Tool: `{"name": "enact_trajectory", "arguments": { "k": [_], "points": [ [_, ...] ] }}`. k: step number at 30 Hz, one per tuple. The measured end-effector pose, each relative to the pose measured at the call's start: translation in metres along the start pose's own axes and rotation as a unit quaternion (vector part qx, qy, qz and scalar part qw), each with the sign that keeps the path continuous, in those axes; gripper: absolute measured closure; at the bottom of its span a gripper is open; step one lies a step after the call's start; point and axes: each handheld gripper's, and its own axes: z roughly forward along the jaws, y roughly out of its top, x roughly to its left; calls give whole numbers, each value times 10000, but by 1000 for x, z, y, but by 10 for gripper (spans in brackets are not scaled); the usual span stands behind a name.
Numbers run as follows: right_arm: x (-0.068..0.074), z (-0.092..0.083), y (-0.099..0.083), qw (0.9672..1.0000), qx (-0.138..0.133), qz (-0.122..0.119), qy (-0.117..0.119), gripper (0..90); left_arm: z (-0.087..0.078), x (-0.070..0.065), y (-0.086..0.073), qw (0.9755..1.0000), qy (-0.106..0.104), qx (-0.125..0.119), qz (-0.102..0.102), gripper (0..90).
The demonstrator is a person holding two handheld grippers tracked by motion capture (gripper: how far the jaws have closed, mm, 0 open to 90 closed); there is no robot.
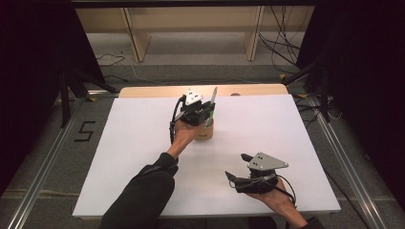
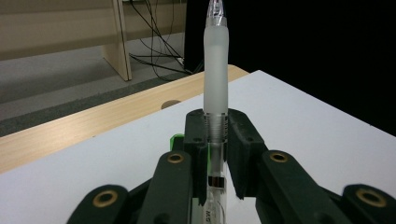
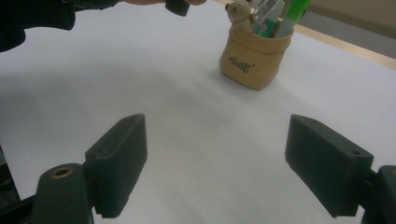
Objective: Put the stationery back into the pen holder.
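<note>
Several pens fill the tan pouch (image 3: pixel 254 58) — left jaws clamp a pen (image 2: pixel 215 93), right's gape.

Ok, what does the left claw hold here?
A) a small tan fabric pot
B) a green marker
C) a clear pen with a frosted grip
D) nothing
C: in the left gripper view the left claw is shut on the clear pen with a frosted grip, which stands upright between its pads.

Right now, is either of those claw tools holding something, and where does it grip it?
The left gripper clamps a pen around its clear barrel, just below the frosted grip. The right gripper is open, holding nothing.
</note>
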Motion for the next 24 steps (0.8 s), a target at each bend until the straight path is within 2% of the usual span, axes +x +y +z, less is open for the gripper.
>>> {"name": "enact_trajectory", "arguments": {
  "k": [10, 24],
  "points": [
    [0, 0, 0, 10000, 16, -24, 37, 220, 7, 1, -3, 9997, 173, 42, 179, 785],
    [1, 1, -1, 10000, 27, -64, 52, 226, 9, -1, -5, 9995, 250, 123, 172, 778]
  ]
}}
